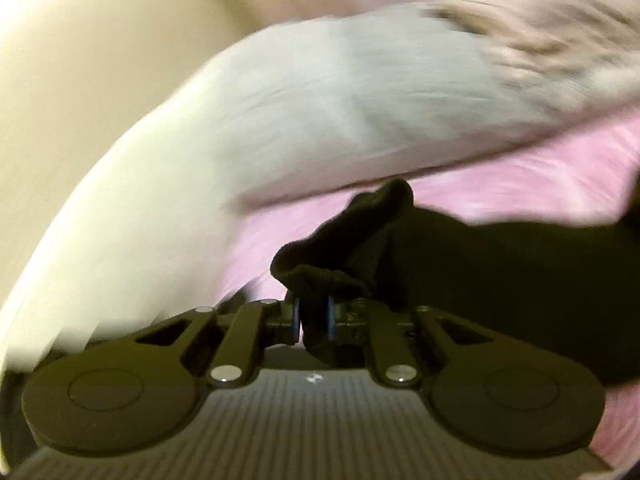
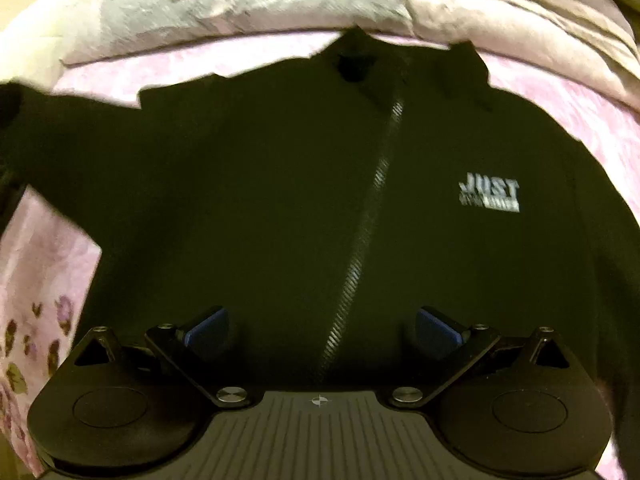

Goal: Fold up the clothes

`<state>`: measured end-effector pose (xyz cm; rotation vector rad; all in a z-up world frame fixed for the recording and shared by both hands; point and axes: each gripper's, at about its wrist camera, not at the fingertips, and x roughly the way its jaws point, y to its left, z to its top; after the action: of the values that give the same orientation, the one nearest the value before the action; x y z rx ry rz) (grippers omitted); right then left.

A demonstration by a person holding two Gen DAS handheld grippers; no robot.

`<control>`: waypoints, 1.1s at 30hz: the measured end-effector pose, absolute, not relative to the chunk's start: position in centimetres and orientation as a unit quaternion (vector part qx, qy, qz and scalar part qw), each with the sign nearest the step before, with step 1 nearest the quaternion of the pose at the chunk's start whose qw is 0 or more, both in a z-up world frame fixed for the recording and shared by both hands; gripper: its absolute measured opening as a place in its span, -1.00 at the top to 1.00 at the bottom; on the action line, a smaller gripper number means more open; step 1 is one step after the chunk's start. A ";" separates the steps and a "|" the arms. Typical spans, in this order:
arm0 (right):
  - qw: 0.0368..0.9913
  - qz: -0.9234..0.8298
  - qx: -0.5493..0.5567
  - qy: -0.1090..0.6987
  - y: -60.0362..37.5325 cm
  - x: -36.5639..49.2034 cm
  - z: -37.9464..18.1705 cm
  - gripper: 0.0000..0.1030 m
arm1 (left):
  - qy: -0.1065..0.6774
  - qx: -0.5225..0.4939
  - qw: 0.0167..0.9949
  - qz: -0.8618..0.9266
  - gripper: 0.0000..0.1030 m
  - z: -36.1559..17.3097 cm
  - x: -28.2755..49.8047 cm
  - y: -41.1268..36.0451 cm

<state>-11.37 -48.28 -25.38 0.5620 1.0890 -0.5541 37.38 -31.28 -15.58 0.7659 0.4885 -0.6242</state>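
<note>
A black zip jacket with a white "JUST" logo lies front up on a pink bedsheet. Its zipper runs up the middle to the collar at the far side. My right gripper is open and empty, low over the jacket's lower front. My left gripper is shut on the ribbed cuff of the jacket's sleeve and holds it above the pink sheet. The left wrist view is blurred by motion.
A pale grey-white pillow and rumpled bedding lie beyond the jacket's collar. The sheet has a floral print at the left. A cream wall is at the left.
</note>
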 end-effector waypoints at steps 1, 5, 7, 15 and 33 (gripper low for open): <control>0.785 -0.255 0.260 0.502 -48.2 -11.0 -25.3 -0.99 | 0.244 0.360 0.858 -0.275 0.81 -15.5 38.0 -30.0; 0.790 -0.240 0.257 0.502 -47.5 -10.3 -25.2 -0.98 | 0.321 0.365 0.843 -0.234 0.79 -18.8 39.9 -26.7; 0.792 -0.232 0.251 0.506 -47.1 -10.3 -25.2 -0.99 | 0.358 0.364 0.831 -0.218 0.79 -20.7 40.1 -26.0; 0.761 -0.264 0.281 0.522 -47.5 -13.8 -26.1 -0.98 | 0.400 0.378 0.819 -0.164 0.30 -23.3 37.6 -23.4; 0.598 -0.566 0.435 0.365 -50.5 -47.7 -22.4 -0.98 | 0.300 0.419 0.757 -0.402 0.30 -19.1 13.8 -38.1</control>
<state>-47.69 -50.51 -22.36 1.0102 0.8472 -1.3129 13.80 -38.11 -19.10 0.9140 0.6530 -0.8756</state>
